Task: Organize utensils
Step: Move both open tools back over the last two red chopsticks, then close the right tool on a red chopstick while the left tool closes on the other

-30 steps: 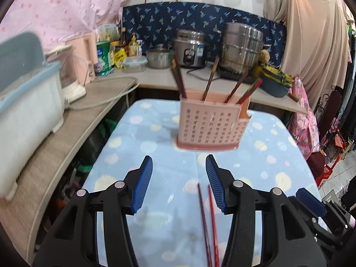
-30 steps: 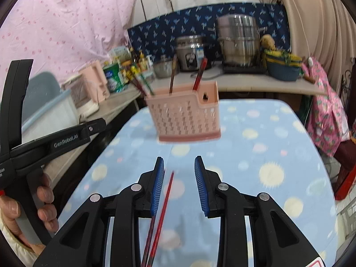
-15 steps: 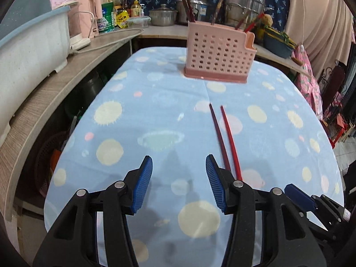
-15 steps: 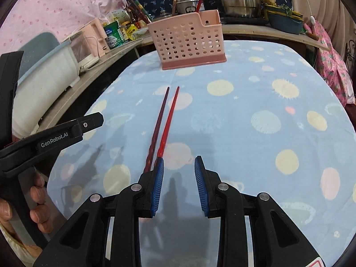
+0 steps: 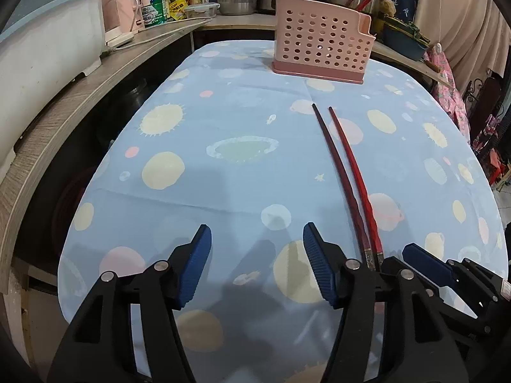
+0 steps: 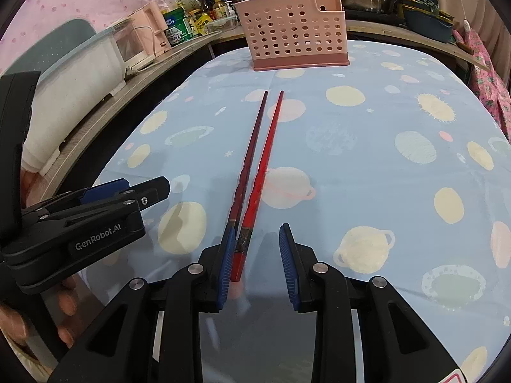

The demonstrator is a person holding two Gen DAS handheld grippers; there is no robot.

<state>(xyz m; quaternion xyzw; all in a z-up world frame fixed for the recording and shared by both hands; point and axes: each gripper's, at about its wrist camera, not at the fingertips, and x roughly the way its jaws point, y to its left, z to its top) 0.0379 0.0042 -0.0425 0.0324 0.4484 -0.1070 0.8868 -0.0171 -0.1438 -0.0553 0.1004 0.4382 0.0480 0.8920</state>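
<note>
Down near the table, both tongs point at the blue planet-print cloth point(image 5: 223, 111). The left gripper point(image 5: 257, 266) stands spread, its jaws having just been opening wider, with only cloth between the blue pads point(image 5: 194, 268); it holds and touches nothing. The right gripper point(image 6: 254, 261) is partly spread, jaws apart. The near end of the bright red chopstick point(image 6: 260, 166) lies in the gap, just beside the left-hand pad point(image 6: 225, 261), while the other pad stands clear of it, so nothing is pinched. Whether the left-hand pad actually touches the stick I cannot tell.

The dark red chopstick point(image 6: 250, 156) lies on the cloth just left of the bright one; its near end reaches the tip of that same pad. Both sticks run side by side from the near edge toward the far end of the table, narrow tips pointing at the pink perforated utensil holder point(image 6: 293, 36), which stands upright at the far side, well apart from them, with several chopsticks standing in it. In the right wrist view, fingers of the person's hand point(image 6: 64, 306) grip the left tool's handle at near left.
</note>
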